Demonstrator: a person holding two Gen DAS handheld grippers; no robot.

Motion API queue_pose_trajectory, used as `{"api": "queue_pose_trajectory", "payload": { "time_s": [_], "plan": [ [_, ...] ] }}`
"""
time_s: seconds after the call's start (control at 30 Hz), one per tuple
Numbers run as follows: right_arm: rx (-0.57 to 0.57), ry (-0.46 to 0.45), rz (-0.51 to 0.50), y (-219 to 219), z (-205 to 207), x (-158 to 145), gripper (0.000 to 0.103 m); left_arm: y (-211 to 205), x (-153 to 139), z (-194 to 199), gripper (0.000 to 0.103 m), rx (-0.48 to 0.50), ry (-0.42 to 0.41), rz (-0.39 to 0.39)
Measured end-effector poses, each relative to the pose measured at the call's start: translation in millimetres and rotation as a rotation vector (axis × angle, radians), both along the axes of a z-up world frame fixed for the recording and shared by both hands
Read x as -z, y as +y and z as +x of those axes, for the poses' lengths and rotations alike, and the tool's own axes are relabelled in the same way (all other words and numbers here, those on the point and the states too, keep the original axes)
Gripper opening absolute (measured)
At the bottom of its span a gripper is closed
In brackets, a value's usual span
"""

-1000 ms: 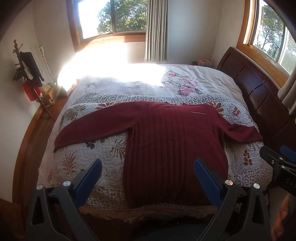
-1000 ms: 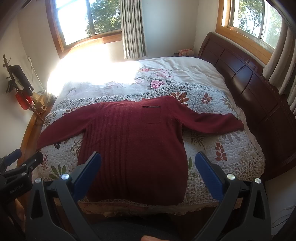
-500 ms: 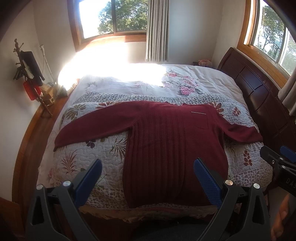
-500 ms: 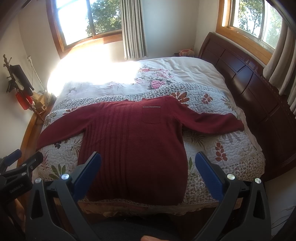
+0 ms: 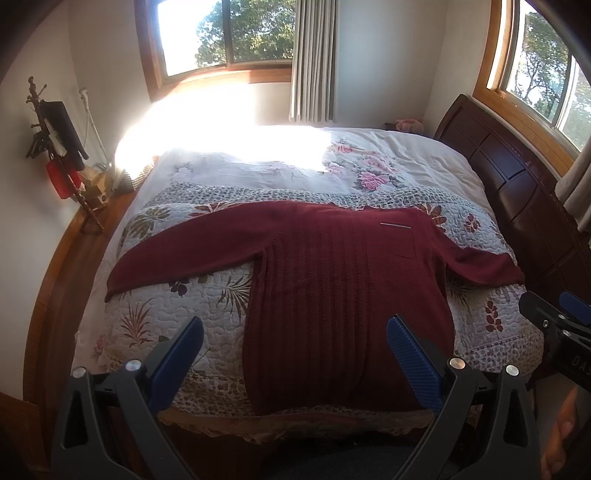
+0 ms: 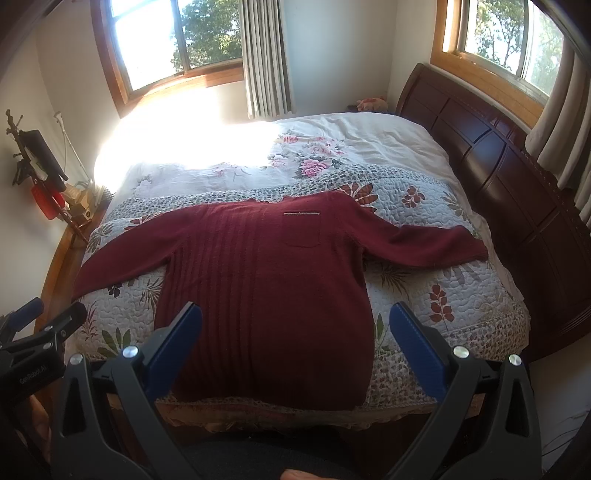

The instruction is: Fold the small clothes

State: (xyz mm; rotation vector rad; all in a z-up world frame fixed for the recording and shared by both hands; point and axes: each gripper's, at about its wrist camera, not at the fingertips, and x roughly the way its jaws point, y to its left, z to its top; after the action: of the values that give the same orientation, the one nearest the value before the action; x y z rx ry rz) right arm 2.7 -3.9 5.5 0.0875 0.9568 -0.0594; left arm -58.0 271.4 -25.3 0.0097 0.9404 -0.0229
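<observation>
Nearest the cameras, the left tongs point(image 5: 293, 349) and the right tongs point(image 6: 295, 334) hung above the foot of the bed, each with its blue-padded fingers spread wide and nothing between them. The black frames of both filled the bottom of their views and hid the near edge of the bed point(image 6: 491, 325). The right tongs also showed at the right edge of the left wrist view, cut off by the frame, with part of a hand point(image 5: 559, 435) below them.

Just past the tongs lay the maroon sweater point(image 6: 266, 291), spread flat and face up on the floral quilt point(image 5: 177, 306). Its hem sat at the foot of the bed and its collar pointed toward the far window, so its long axis ran away from the cameras. Both sleeves stretched out sideways, the right one reaching toward the dark wooden headboard point(image 6: 517, 177). A small chest pocket point(image 6: 301, 230) with a pale trimmed top edge sat on the right half of the chest. Nothing lay on the sweater.

Beyond the quilt, a white flowered cover point(image 6: 332, 147) stretched to the wall, its left part washed out by sunlight. To the far left a stand point(image 5: 55, 140) held dark and red items too small to make out. A striped curtain point(image 5: 314, 59) hung beside the far window point(image 5: 221, 33).
</observation>
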Motion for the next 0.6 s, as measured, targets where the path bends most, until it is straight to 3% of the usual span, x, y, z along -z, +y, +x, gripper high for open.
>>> {"api": "queue_pose_trajectory", "payload": {
  "time_s": [0.6],
  "plan": [
    [0.003, 0.005, 0.016, -16, 14, 5, 0.1, -23, 8, 23, 0.099, 0.017, 0.029, 0.003]
  ]
}}
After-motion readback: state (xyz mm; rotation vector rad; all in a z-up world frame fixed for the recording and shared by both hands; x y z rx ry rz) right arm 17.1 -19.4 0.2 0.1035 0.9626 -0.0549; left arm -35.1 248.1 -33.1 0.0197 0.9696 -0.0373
